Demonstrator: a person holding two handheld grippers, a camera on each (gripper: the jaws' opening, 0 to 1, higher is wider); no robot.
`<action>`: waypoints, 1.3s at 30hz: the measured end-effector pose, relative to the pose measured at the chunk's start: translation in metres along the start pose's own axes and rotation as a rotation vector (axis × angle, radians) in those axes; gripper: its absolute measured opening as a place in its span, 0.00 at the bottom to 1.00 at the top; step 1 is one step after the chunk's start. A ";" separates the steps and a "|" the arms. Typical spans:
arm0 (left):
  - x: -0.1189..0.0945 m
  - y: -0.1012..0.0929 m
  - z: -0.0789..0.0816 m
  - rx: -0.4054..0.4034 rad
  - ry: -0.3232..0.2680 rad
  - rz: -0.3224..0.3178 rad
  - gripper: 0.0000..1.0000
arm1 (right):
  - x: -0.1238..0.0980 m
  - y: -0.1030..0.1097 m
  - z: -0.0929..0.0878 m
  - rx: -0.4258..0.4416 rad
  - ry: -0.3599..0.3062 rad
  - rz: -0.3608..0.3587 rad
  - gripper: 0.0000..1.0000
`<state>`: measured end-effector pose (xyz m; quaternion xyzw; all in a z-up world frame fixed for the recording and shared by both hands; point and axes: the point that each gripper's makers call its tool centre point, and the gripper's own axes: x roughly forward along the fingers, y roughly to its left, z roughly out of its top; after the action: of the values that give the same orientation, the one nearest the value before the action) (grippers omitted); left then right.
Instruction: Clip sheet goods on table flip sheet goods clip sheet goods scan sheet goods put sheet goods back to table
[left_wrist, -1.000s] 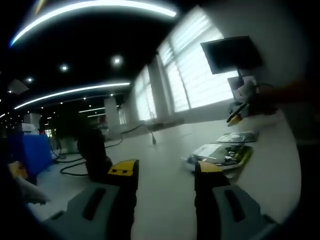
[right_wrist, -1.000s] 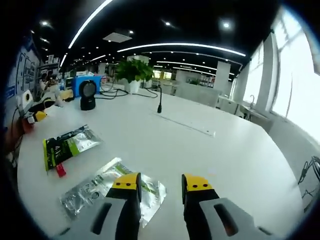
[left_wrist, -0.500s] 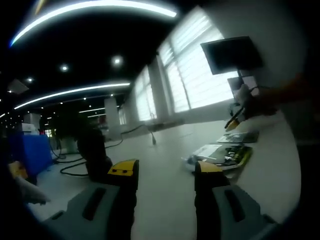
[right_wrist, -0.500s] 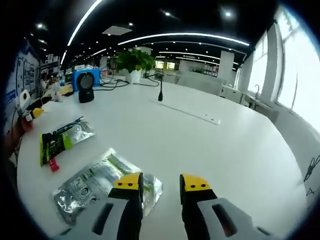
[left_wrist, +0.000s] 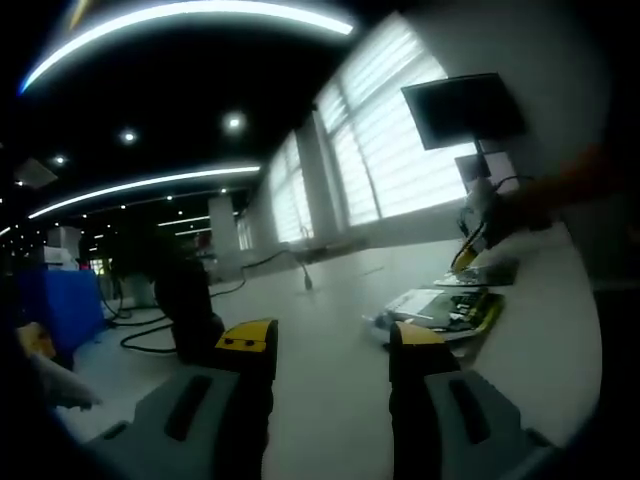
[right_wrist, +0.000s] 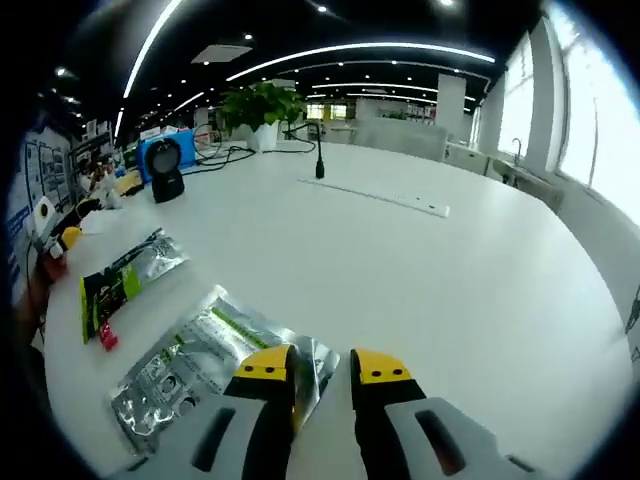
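Looked like barely step one to me: the left gripper (left_wrist: 330, 345) hovered empty with jaws spread over the table (right_wrist: 480, 270), while the right gripper (right_wrist: 320, 362), jaws narrowed but not gripping, sat at the silver packet's (right_wrist: 200, 355) near edge, so flipping, scanning and returning all remained.

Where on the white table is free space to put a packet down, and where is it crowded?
Free: the wide patch of the table right of the silver packet, up to the white strip. Crowded: the left edge, with the green packet, and the spot at the right hand-held gripper.
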<state>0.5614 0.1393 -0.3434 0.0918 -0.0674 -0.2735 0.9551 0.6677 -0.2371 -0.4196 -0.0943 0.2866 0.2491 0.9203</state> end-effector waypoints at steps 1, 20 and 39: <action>0.000 0.000 0.000 0.000 0.000 -0.001 0.37 | 0.000 0.001 0.000 0.001 0.003 0.005 0.19; -0.001 -0.002 0.001 0.003 0.002 -0.007 0.37 | -0.005 0.026 -0.004 -0.016 0.072 0.060 0.09; 0.000 -0.002 -0.002 0.007 0.012 -0.008 0.37 | -0.007 0.037 -0.009 -0.112 0.095 0.046 0.00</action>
<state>0.5608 0.1378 -0.3457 0.0972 -0.0622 -0.2765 0.9541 0.6394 -0.2117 -0.4242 -0.1506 0.3176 0.2809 0.8930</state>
